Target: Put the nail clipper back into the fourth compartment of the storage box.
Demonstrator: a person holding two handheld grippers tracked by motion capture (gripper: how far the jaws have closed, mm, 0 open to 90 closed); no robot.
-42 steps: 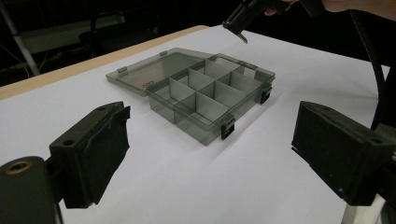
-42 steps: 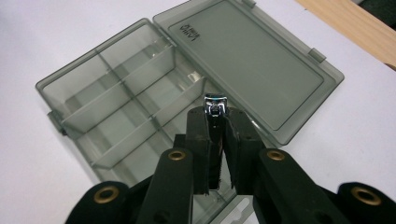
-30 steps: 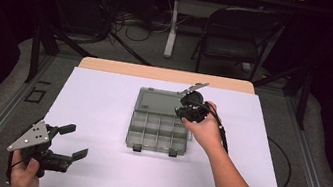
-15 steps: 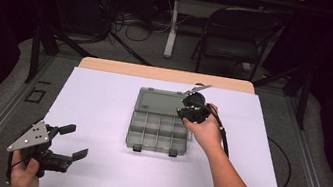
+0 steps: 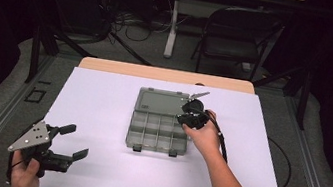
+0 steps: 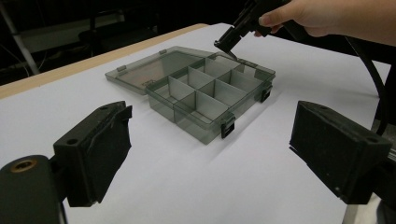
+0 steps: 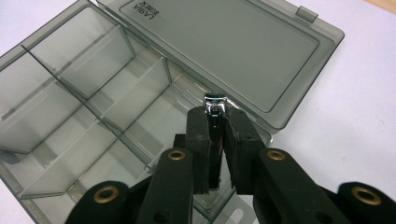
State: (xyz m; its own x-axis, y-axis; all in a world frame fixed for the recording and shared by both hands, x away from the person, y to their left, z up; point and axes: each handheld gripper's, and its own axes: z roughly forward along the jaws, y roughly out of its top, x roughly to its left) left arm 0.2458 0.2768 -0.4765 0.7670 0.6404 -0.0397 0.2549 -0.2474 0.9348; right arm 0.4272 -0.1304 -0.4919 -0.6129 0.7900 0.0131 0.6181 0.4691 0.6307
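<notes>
A smoky grey clear organizer box (image 5: 133, 136) lies open mid-table, its lid (image 5: 163, 102) flat behind it and its divided compartments (image 7: 70, 116) holding nothing. My right gripper (image 5: 186, 118) hovers over the box's back right corner, shut on a small shiny metal piece (image 7: 215, 100) that looks like a nail clipper and pokes out past the jaw tips (image 7: 215, 116). The left gripper view catches that gripper (image 6: 229, 44) above the box (image 6: 205, 93) too. Near the front left table corner, my left gripper (image 5: 77, 141) is open and holds nothing (image 6: 212, 116).
A white sheet (image 5: 255, 158) covers the table, with a wooden strip (image 5: 167, 75) along its far edge. The right gripper's cable (image 5: 221, 142) runs back along the forearm. A folding chair (image 5: 234, 33) and floor cables stand beyond the table.
</notes>
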